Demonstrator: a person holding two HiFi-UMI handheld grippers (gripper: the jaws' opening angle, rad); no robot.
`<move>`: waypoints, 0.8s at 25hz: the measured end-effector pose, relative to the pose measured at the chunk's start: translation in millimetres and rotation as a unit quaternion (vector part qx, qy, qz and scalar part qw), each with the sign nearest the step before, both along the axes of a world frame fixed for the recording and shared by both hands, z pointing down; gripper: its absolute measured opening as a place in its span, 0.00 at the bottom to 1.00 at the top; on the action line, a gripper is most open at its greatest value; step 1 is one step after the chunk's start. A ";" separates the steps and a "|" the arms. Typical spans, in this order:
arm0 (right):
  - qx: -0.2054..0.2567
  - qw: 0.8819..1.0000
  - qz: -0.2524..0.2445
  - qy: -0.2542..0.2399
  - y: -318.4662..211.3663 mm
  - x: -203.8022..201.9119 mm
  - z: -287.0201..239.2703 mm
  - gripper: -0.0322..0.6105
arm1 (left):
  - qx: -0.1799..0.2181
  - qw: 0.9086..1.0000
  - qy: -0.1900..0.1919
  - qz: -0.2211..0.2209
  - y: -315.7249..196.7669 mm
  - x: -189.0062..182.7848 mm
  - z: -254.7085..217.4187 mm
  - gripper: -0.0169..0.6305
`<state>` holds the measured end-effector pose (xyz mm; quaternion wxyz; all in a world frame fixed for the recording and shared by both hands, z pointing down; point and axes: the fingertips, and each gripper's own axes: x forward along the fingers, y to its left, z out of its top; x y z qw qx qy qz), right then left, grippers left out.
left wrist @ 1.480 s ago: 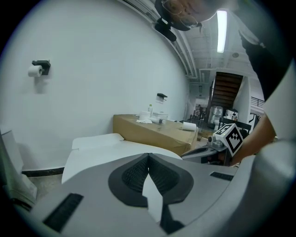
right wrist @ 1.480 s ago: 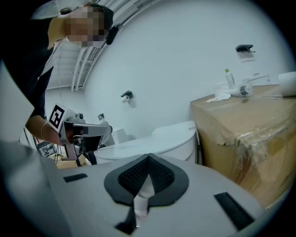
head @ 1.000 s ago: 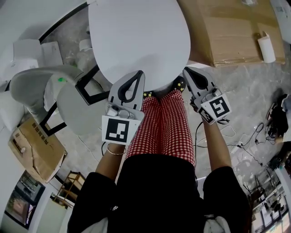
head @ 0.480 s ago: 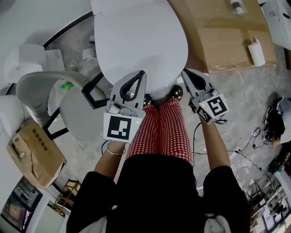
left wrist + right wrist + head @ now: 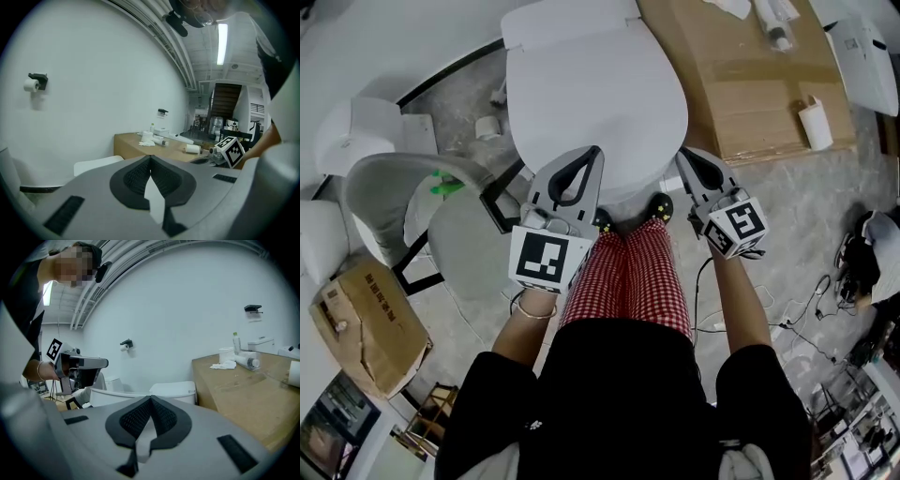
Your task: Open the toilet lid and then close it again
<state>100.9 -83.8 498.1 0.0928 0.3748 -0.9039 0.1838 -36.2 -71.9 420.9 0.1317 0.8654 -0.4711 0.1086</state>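
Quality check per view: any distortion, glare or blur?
Head view: sharp, evenly lit, no glare on the toilet lid, edges bowed. Left gripper view: strong fisheye, dark corners, ceiling lamp blown out. Right gripper view: same fisheye, near jaws soft.

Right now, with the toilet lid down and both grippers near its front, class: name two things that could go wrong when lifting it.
1. The left gripper and right gripper are both shut, and the toilet lid lies flat and smooth; a shut gripper may slide off its edge rather than catch it.
2. The person's shoes stand close to the toilet's front, so a lid that slips could slam down near them.
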 end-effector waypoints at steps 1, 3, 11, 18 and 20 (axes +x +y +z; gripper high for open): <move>0.002 1.000 0.003 -0.002 -1.8 0.1 -3.1 0.08 | 0.000 1.000 -0.003 0.004 -0.4 -1.4 -3.9 0.03; 0.007 1.000 0.008 -0.006 -6.2 -0.4 -10.1 0.08 | 0.003 1.000 -0.003 0.007 -1.7 -4.9 -11.4 0.03; 0.022 0.999 0.031 -0.009 -21.5 -4.2 -32.5 0.08 | 0.016 0.999 0.016 0.023 -8.5 -9.0 -41.0 0.03; 0.028 0.999 0.038 -0.018 -36.0 -7.8 -49.4 0.08 | 0.013 0.999 0.002 0.041 -9.8 -12.5 -59.5 0.03; 0.031 0.999 0.039 -0.020 -40.8 -7.9 -55.2 0.08 | 0.011 0.999 0.006 0.041 -10.3 -14.2 -64.0 0.03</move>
